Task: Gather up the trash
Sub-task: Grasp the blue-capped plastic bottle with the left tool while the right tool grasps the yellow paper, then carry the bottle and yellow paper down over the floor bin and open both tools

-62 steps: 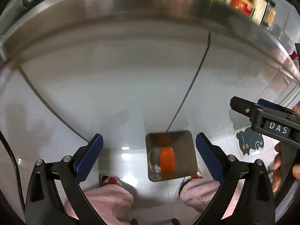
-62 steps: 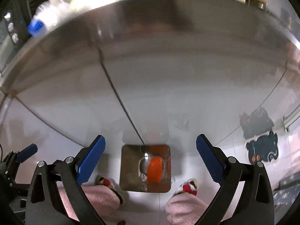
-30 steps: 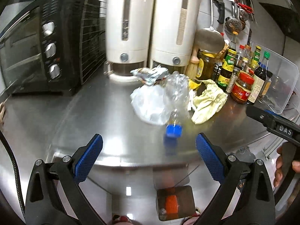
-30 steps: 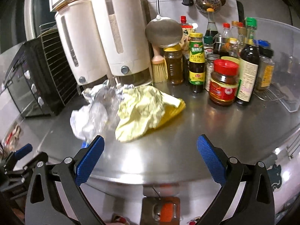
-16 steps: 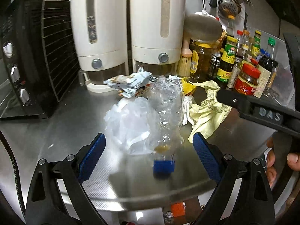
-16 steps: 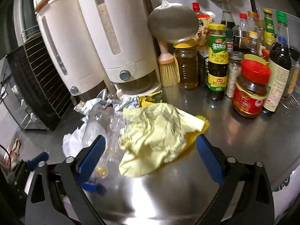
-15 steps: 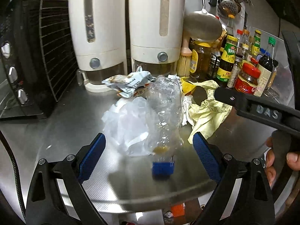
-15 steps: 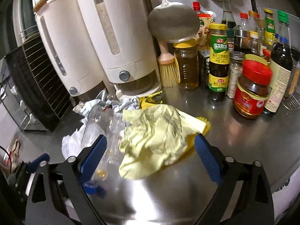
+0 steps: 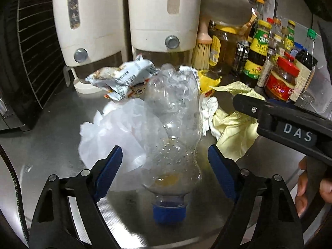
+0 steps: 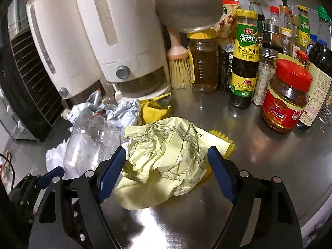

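Trash: left hand-held gripper (image 9: 165, 166) jaws closing round bottle (image 9: 174, 128), right hand-held gripper (image 10: 166, 167) round paper (image 10: 166, 166), neither gripped yet; crushed bottle could squirt out.

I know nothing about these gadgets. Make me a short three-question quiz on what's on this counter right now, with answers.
1. True or false: the clear plastic bottle lies on its side with its blue cap toward the camera, between the fingers of the left gripper.
2. What lies between the fingers of the right gripper? A) a red-lidded jar B) crumpled pale yellow paper C) a brush
3. Fill in: the crumpled silver wrapper lies just in front of two ____ dispensers.

Key:
1. True; the pads do not touch it.
2. B, the crumpled pale yellow paper.
3. White; see the white dispensers.
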`<state>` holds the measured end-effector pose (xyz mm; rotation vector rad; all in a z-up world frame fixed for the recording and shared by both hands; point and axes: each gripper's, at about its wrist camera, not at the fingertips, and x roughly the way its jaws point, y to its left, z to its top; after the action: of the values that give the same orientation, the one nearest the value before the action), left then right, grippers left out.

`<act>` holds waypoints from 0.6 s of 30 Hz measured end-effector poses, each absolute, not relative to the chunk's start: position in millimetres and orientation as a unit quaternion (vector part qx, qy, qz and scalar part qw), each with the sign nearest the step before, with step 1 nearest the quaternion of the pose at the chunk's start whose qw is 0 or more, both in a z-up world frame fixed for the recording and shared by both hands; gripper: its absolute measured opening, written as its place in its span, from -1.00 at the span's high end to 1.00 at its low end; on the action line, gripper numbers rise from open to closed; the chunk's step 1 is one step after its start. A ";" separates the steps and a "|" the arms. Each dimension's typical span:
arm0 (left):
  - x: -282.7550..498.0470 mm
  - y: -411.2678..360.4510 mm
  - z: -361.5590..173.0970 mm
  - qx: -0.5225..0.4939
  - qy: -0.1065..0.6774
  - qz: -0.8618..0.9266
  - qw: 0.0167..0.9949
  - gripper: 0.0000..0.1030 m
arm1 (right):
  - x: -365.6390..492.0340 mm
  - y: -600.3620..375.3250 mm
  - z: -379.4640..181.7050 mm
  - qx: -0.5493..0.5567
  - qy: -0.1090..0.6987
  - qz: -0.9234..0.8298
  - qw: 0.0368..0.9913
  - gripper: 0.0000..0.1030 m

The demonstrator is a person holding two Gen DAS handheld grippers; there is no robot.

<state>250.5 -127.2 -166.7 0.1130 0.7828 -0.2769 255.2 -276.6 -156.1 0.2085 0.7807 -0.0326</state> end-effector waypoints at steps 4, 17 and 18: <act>254.4 -128.8 -175.1 0.051 0.391 -0.134 0.909 -0.24 | 252.6 -279.6 -158.9 0.106 0.379 -0.007 0.919 -0.34; 242.7 -124.9 -151.1 0.047 0.368 -0.132 0.919 -0.08 | 238.5 -277.7 -129.7 0.098 0.353 0.017 0.930 0.14; 240.7 -124.2 -148.1 0.047 0.365 -0.131 0.920 -0.08 | 236.6 -278.2 -126.4 0.098 0.350 0.017 0.931 0.14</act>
<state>240.7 -124.2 -148.1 0.0968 0.7505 -0.2687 236.6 -278.2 -126.4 0.2012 0.7161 0.0351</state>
